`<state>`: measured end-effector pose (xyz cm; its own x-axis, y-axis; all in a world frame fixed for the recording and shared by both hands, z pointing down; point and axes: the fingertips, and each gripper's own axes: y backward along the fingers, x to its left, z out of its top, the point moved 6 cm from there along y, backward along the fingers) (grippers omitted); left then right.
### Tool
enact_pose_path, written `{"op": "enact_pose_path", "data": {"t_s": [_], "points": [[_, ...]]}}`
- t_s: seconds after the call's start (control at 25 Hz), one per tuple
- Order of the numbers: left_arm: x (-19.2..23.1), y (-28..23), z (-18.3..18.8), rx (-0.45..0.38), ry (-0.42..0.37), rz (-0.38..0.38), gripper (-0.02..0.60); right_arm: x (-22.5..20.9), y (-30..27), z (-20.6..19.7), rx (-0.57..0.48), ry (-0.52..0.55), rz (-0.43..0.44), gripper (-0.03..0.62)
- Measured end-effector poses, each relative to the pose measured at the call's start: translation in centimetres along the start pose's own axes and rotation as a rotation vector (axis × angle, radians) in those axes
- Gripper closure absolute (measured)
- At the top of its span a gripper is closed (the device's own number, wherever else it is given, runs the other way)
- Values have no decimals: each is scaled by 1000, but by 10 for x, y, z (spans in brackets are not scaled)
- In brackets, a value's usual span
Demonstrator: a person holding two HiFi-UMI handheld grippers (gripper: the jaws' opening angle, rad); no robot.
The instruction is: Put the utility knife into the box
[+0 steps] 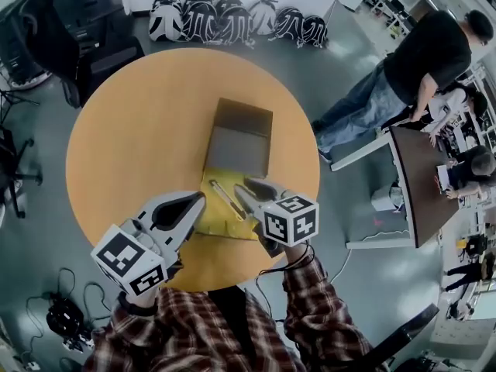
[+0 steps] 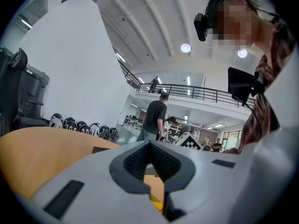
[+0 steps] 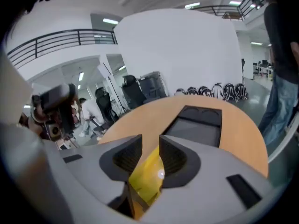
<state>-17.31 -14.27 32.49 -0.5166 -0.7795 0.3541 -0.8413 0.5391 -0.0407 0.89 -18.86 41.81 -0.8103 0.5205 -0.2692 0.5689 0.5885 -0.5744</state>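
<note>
The knife (image 1: 227, 200) lies on a yellow sheet (image 1: 211, 222) at the near side of the table (image 1: 132, 138), just short of the box (image 1: 242, 116), which sits open and looks empty. Its long axis runs on a slant, the far end toward your left and the near end toward your right. It rests between your two grippers, touched by neither as far as the head view shows.

Your right gripper (image 1: 246, 194) is the nearer one. Its tips hang just beside the knife's right flank, and the knife lies a little to the left of them. In the right gripper view the jaws stand narrowly apart with only yellow showing through the gap. That looks like the sheet below, not a clamped thing, so I take this gripper to be empty. The box lies straight ahead of it, beyond the sheet.

Your left gripper (image 1: 195, 202) sits on the knife's other side, a bit further off, angled inward toward it. Its jaws are closed tip to tip on nothing.

Both forearms reach in low from the near table edge. My judgement is that the right gripper must shift left and turn so its jaws span the handle across the slant before closing.
</note>
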Motion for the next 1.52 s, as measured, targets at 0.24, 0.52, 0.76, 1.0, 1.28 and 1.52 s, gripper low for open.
{"op": "enact_pose_path", "data": {"t_s": [0.24, 0.52, 0.76, 1.0, 1.28, 1.52], "points": [[-14, -13, 20, -32, -47, -23, 571, 30, 61, 45, -254, 35, 10, 537], [-27, -19, 24, -39, -58, -52, 571, 54, 100, 55, -387, 62, -30, 580], [-39, -27, 21, -36, -61, -85, 571, 58, 117, 53, -440, 34, -39, 582], [-39, -28, 22, -38, -63, -84, 571, 57, 118, 53, -439, 38, -40, 582], [-43, -23, 20, -33, -59, -76, 571, 61, 118, 49, -424, 36, -33, 582], [-43, -20, 16, -33, -55, -71, 571, 61, 114, 46, -410, 46, -32, 583]]}}
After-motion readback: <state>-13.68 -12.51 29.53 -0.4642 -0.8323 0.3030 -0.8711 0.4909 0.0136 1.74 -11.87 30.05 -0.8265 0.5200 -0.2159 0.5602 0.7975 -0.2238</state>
